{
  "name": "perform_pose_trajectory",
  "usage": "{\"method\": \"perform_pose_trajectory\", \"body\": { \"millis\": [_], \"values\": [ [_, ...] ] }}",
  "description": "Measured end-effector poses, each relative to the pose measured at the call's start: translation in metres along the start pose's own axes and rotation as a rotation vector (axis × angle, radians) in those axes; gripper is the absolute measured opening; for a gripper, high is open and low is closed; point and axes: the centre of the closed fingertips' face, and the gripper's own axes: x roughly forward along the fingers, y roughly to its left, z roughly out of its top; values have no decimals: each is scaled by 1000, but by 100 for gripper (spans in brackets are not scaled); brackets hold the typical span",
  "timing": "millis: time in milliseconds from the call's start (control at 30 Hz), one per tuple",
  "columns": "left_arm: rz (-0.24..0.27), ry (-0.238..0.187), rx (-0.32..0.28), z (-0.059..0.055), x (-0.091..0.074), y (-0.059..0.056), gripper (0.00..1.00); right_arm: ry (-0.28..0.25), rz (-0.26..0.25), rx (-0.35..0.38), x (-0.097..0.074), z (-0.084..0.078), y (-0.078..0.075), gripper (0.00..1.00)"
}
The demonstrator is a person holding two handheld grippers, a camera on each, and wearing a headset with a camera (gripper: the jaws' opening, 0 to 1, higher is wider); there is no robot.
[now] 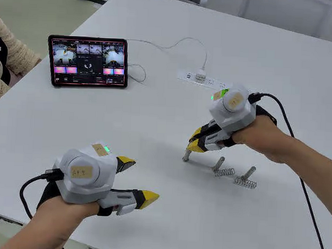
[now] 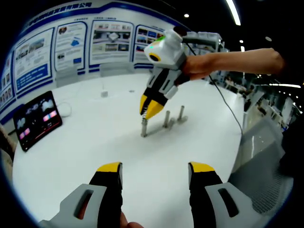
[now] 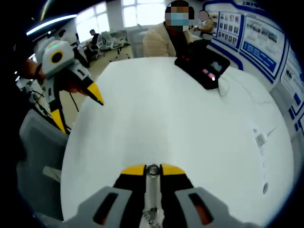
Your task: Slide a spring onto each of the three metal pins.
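My right tongs are clamped on a spring — coils show low between the jaws — poised just above the bare pin at the left of the row. The spring looks light, thin and bouncy, so I'd grip it gently at mid-length or it may buckle or pop free. The middle pin and end pin have two more springs at their feet. My left tongs gape empty over the counter, well apart.
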Motion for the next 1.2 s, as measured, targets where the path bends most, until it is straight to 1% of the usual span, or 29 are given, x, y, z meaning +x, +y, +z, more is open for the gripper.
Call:
{"method": "perform_pose_trajectory", "body": {
  "millis": [233,533,1000,1133,1200],
  "values": [
    [5,-7,-3,2,0,2,57,21,8,-18,10,-8,-3,12],
    [4,1,0,1,0,2,56,35,17,-24,21,-17,-4,13],
    [13,3,-1,1,-2,5,56,47,37,-28,29,-19,-1,13],
    [14,3,-1,1,-3,5,56,57,41,-37,31,-21,-1,13],
    [15,3,-1,1,-3,5,56,54,40,-34,30,-20,-1,14]
  ]
}}
